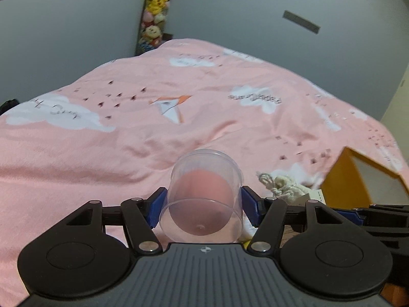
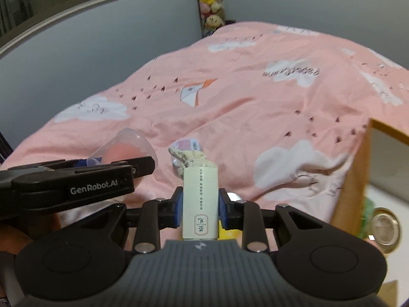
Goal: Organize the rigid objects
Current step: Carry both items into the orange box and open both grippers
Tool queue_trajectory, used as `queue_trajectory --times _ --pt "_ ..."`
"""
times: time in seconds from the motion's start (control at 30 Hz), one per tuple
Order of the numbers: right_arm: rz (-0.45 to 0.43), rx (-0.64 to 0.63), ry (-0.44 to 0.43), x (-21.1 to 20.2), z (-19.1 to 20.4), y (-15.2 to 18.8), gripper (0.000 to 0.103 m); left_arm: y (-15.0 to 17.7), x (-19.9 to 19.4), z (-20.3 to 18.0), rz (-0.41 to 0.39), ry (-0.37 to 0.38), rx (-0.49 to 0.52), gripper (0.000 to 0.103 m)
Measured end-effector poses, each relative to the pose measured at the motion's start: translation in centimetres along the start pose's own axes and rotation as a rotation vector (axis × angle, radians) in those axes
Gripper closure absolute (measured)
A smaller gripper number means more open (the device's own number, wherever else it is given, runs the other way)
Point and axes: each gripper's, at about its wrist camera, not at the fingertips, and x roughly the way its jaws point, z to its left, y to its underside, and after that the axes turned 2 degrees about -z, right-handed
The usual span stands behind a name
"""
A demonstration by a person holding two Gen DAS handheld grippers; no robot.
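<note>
My left gripper (image 1: 203,202) is shut on a clear plastic cup (image 1: 204,192), held on its side above the pink bedspread (image 1: 153,133), base toward the camera. In the right wrist view the cup (image 2: 127,148) and left gripper (image 2: 143,165) sit at the left. My right gripper (image 2: 200,208) is shut on a cream box with printed text (image 2: 200,202). A knitted cream item with a label (image 2: 189,157) lies just beyond it; it also shows in the left wrist view (image 1: 281,184).
An orange cardboard box (image 2: 358,179) stands open at the right with a round metal lid (image 2: 386,226) inside; it also shows in the left wrist view (image 1: 342,179). Plush toys (image 1: 156,7) hang at the far wall.
</note>
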Motion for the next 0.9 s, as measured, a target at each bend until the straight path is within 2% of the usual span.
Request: queue_trajectory --times 0.27,0.47,0.57,0.7,0.8,0.9 --pt "-0.097 0.036 0.046 -6.4 -3.4 -0.8 0.077 -1.0 -1.3 -5.2 -0.028 0.129 0.070 0.031" --pt "-0.155 0.054 0.134 -10.5 -7.0 -1.3 0.076 -2.0 -1.4 -10.7 -0.043 0.253 0.165 0.031" --pt "-0.150 0.082 0.178 -11.7 -9.6 -1.5 0.076 -2.1 -0.6 -13.7 -0.023 0.334 0.216 0.031" --pt "-0.115 0.115 0.241 -12.4 -13.0 -1.5 0.076 -1.8 1.4 -17.4 0.007 0.383 0.292 0.031" --pt "-0.086 0.128 0.297 -12.5 -15.4 -1.4 0.077 -1.3 3.2 -19.7 0.028 0.403 0.354 0.031" --pt "-0.052 0.160 0.323 -12.2 -18.1 -1.2 0.077 -0.7 4.7 -21.6 0.042 0.387 0.433 0.031"
